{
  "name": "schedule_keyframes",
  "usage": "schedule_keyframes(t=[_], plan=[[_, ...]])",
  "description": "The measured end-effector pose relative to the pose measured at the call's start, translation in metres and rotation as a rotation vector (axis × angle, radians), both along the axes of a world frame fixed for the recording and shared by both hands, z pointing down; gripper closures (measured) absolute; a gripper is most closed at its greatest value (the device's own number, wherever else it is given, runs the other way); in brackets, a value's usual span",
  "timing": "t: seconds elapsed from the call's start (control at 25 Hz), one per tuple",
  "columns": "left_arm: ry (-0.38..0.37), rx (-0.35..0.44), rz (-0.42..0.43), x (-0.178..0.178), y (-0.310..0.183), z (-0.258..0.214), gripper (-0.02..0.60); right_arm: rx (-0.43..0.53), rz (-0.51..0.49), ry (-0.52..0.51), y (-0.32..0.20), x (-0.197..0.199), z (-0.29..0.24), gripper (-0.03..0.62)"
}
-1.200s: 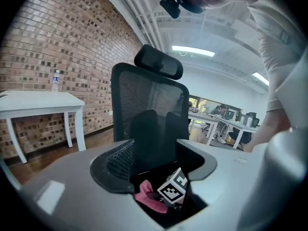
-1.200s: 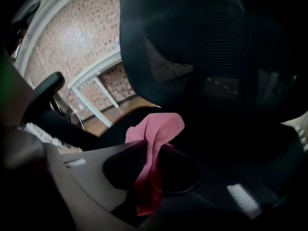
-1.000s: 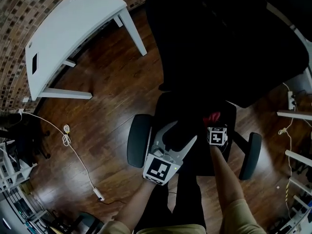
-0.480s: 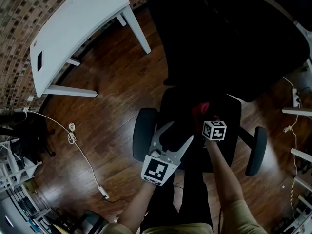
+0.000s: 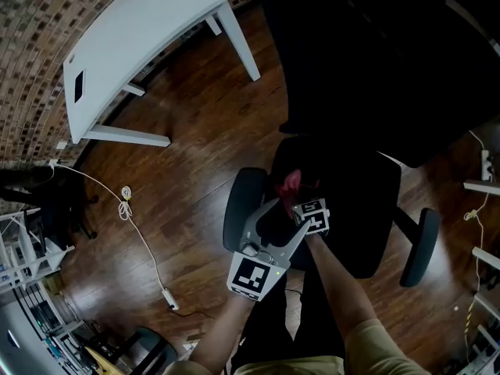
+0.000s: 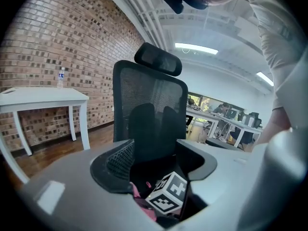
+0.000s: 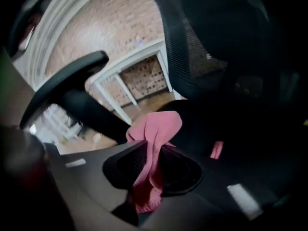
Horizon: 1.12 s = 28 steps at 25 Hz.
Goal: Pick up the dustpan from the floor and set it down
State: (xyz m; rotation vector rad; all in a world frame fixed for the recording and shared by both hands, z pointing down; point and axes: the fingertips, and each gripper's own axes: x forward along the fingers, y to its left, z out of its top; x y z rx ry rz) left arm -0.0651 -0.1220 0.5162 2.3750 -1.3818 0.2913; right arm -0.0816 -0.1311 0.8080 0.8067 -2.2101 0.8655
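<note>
"Two hands busy, and no dustpan?"

"None in any view, so I can't tell where on the floor [image 5: 180,155] it lies. My right fingers [image 7: 126,163] are pinched tight on a pink cloth [image 7: 156,126]. Over the last second I've swept them across the office chair [image 5: 367,209] seat towards my left. My left fingers [image 6: 118,160] stand wide apart, gripping nothing."

"So the pick-up?"

"Not begun, I'd judge. My left is free for it, my right isn't."

"What does each view add?"

"From the head view the cloth is only a pink scrap past my right marker cube [image 5: 312,216]. The right gripper view shows it hanging between the pads. The left gripper view alone shows the chair's headrest [image 6: 158,59] upright, and that cube just ahead of my open fingers."
</note>
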Motion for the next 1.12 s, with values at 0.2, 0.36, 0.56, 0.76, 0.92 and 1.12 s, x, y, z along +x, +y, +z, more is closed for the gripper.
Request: schedule_keyframes(t=[0.2, 0.36, 0.56, 0.76, 0.92, 1.12], plan=[[0.026, 0.018, 0.059, 0.037, -0.010, 0.010, 0.330, 0.039, 0.174, 0.280, -0.007, 0.171, 0.030, 0.508], [0.044, 0.000, 0.102, 0.067, -0.022, 0.027, 0.330, 0.047, 0.317, 0.404, -0.010, 0.270, 0.025, 0.509], [0.032, 0.012, 0.110, 0.072, -0.031, 0.028, 0.330, 0.017, 0.497, 0.325, -0.013, 0.294, 0.019, 0.508], [0.034, 0.017, 0.003, 0.024, -0.022, 0.013, 0.331, -0.146, 0.400, -0.016, 0.012, 0.178, 0.013, 0.505], [0.025, 0.006, -0.086, -0.013, -0.009, -0.002, 0.333, -0.153, 0.174, -0.171, 0.033, 0.049, -0.003, 0.505], [-0.008, 0.000, -0.113, -0.041, 0.013, -0.010, 0.337, -0.155, 0.032, -0.291, 0.038, -0.066, -0.021, 0.505]])
